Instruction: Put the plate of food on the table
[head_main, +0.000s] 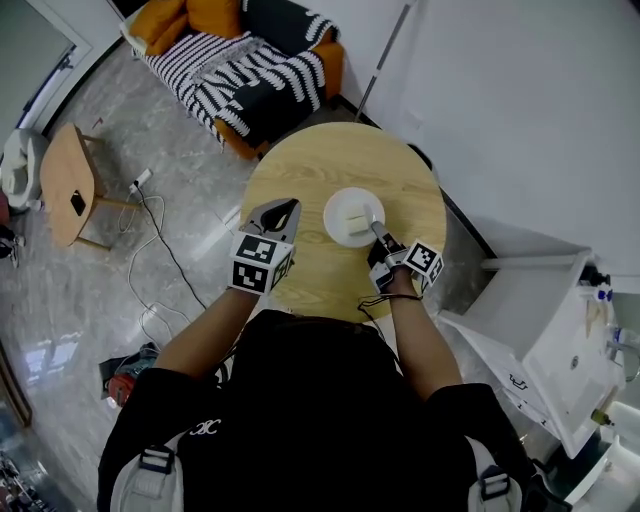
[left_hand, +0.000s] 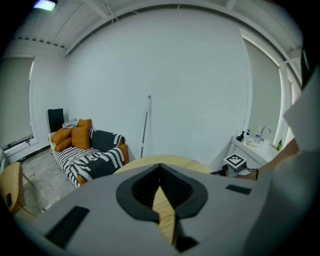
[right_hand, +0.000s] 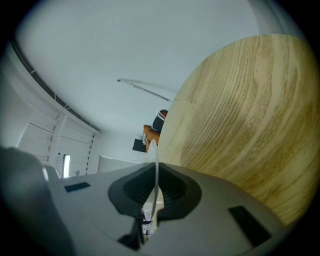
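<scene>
A white plate (head_main: 347, 203) carrying a pale block of food (head_main: 358, 222) is over the middle of the round wooden table (head_main: 330, 160). Whether it rests on the top I cannot tell. My right gripper (head_main: 378, 232) is shut on the plate's near rim. In the right gripper view that rim shows as a thin white edge (right_hand: 156, 160) pinched between the jaws, with the table top (right_hand: 250, 110) tilted close behind. My left gripper (head_main: 283, 208) hovers over the table's left part, a short way left of the plate. It is shut and holds nothing, and table wood (left_hand: 164, 210) shows through its slot.
A striped sofa with orange cushions (head_main: 250, 70) stands beyond the table. A small wooden side table (head_main: 68, 180) and cables (head_main: 150, 250) are on the floor to the left. A white cabinet (head_main: 540, 320) stands at the right, and a pole (head_main: 385, 50) leans on the wall.
</scene>
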